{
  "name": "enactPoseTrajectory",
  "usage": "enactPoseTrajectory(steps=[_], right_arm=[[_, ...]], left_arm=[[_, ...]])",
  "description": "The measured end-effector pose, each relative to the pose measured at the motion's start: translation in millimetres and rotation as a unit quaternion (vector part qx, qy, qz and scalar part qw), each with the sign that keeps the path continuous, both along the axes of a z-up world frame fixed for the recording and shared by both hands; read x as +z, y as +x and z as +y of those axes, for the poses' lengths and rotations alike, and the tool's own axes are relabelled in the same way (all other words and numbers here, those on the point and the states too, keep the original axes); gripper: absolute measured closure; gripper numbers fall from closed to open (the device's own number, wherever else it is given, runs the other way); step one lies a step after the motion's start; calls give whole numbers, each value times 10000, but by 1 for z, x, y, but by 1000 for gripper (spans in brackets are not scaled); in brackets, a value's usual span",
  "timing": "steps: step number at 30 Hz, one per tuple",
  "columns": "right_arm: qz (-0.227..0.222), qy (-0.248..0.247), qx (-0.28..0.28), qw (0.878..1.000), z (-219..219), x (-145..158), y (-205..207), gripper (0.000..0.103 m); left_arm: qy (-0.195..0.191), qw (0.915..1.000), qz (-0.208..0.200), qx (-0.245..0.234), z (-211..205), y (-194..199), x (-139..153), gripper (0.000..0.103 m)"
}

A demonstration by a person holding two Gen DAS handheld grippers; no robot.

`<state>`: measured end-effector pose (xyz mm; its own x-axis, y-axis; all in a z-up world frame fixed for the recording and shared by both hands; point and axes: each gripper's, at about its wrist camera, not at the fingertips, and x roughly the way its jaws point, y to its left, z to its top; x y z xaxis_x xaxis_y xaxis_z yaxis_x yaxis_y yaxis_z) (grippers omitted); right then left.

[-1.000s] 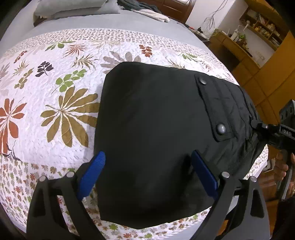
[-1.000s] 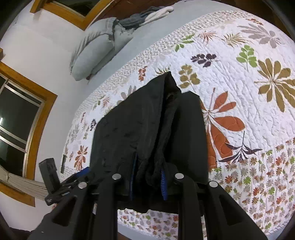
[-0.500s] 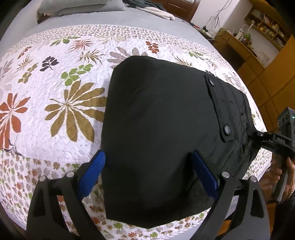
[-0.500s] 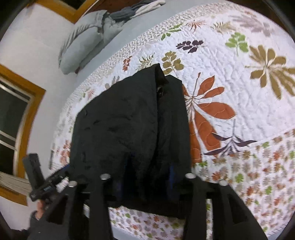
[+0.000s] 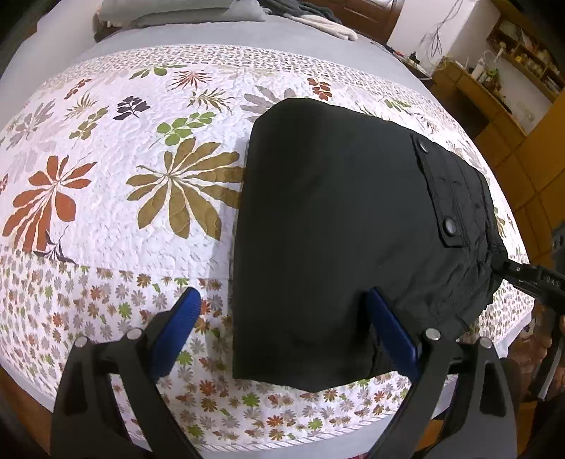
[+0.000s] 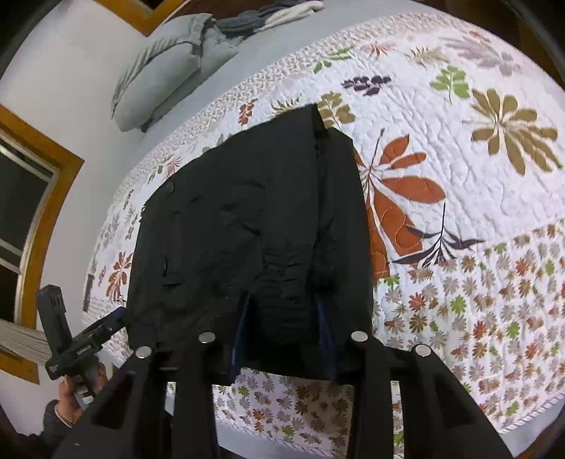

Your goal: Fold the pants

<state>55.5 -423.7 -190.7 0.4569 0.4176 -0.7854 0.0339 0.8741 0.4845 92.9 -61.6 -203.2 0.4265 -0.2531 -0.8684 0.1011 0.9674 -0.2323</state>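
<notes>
Black pants (image 5: 339, 226) lie folded in a compact bundle on a floral quilt (image 5: 106, 197), near its front edge, with a snap-buttoned pocket flap (image 5: 438, 190) at the right. My left gripper (image 5: 282, 321) is open; its right blue pad rests over the bundle's near edge, its left pad over bare quilt. My right gripper (image 6: 282, 317) is shut on a gathered edge of the pants (image 6: 247, 226), and it shows at the bundle's right end in the left wrist view (image 5: 526, 275). The left gripper shows in the right wrist view (image 6: 102, 328) at the bundle's left edge.
Grey pillows (image 6: 166, 67) and loose clothes (image 5: 317, 21) lie at the head of the bed. A wood-framed window (image 6: 24, 219) is on the wall. Wooden cabinets (image 5: 522, 116) stand at the far right. The quilt's front edge (image 5: 282, 437) drops off close below the bundle.
My left gripper has shifted left, so its left pad has come off the bundle onto the quilt. The right gripper stays clamped on the pants' edge and has drawn back slightly.
</notes>
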Motion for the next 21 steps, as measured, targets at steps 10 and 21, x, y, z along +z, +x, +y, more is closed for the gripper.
enactPoseTrajectory(steps=[10,21], right_arm=[[-61,12,-119,9999,-4,15,-11,82],[146,-358,-115,9992,1,-6,-9,82]], left_arm=[[87,9998,-8,-175,-16,-1,-2,9],[85,9997,-53,-239,-20,0,-10,6]])
